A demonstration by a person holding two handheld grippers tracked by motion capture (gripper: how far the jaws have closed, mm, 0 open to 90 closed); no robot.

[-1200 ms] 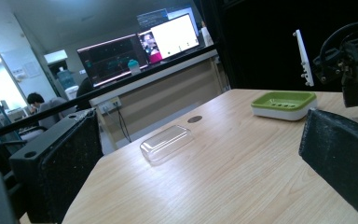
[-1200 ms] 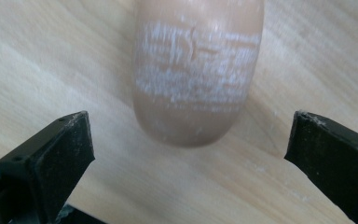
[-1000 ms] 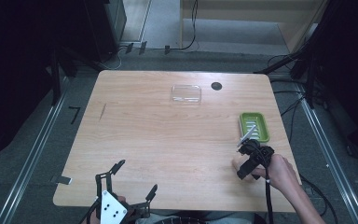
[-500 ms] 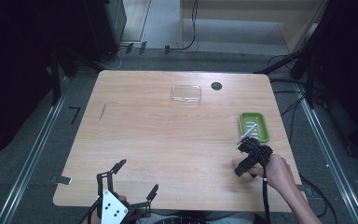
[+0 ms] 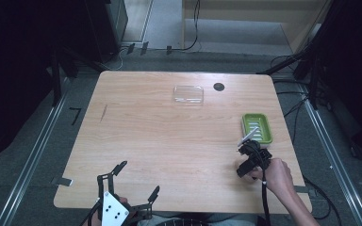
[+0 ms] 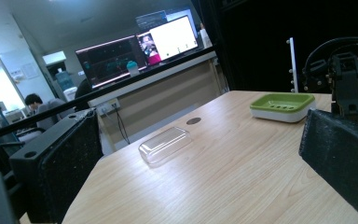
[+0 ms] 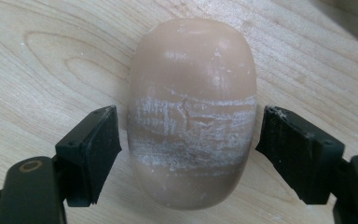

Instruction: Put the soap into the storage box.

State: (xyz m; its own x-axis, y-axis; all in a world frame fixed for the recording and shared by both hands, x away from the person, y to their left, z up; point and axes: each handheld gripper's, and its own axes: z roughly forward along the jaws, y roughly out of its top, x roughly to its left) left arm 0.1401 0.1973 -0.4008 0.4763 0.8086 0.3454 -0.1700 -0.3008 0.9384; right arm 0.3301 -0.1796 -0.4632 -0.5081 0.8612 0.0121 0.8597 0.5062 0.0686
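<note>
A beige oval soap bar (image 7: 193, 112), scuffed white across its middle, lies on the wooden table (image 5: 169, 136). My right gripper (image 7: 189, 154) is open and straddles it, one pad (image 7: 95, 149) on each side with a thin gap. In the high view that right gripper (image 5: 250, 157) is near the table's right front, just in front of a green soap dish (image 5: 257, 128), which stands empty. My left gripper (image 5: 138, 178) rests open at the front edge, holding nothing. The left gripper view looks across its own jaws (image 6: 200, 140) to the dish (image 6: 282, 103) and the right gripper (image 6: 345, 84).
A clear plastic lid (image 5: 188, 94) lies at the back centre beside a small black round disc (image 5: 218, 86); the lid (image 6: 164, 144) is also in the left gripper view. A cable trails from the right hand (image 5: 275, 176) over the front edge.
The right hand and gripper have barely shifted beside the green dish. The left gripper has stayed where it was.
</note>
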